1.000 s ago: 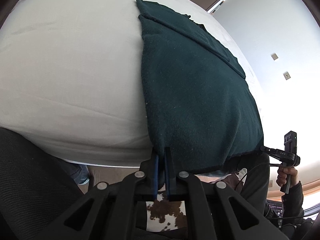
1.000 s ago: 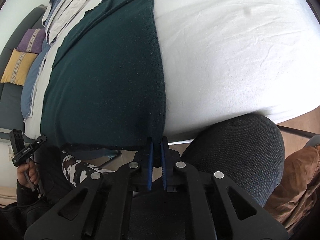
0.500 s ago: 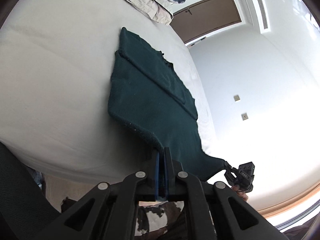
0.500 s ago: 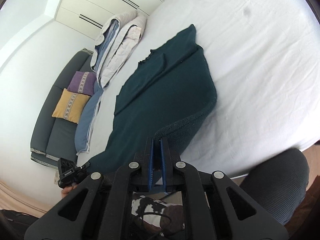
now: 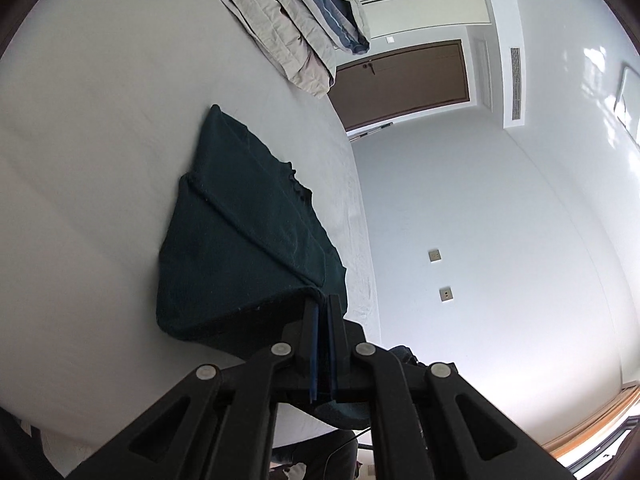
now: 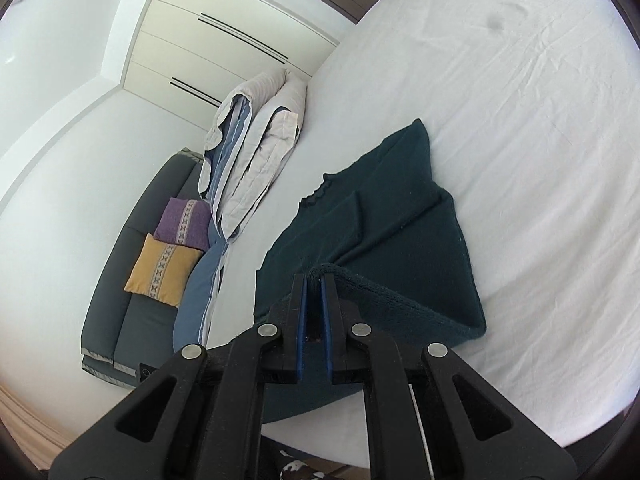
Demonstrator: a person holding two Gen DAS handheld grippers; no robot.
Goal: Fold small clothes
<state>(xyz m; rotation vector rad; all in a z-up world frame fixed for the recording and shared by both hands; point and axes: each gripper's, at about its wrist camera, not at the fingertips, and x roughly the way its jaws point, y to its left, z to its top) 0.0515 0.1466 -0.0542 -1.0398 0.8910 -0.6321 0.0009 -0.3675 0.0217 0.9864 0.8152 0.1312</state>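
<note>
Garment [image 5: 240,240]: dark green, near hem lifted off the white bed [image 5: 88,160].
Left gripper [image 5: 323,300]: jaws clamped on one hem corner.
Right gripper [image 6: 314,280]: jaws clamped on the other.

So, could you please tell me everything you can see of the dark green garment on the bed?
The dark green garment looks like a soft, fleecy knit with a small scalloped neckline at its far end. A sleeve appears folded across its body. Its far part lies flat on the white sheet; its near hem is lifted and curls forward, pinched at one corner by the left claw and at the other by the right claw, both shut on the fabric.
</note>
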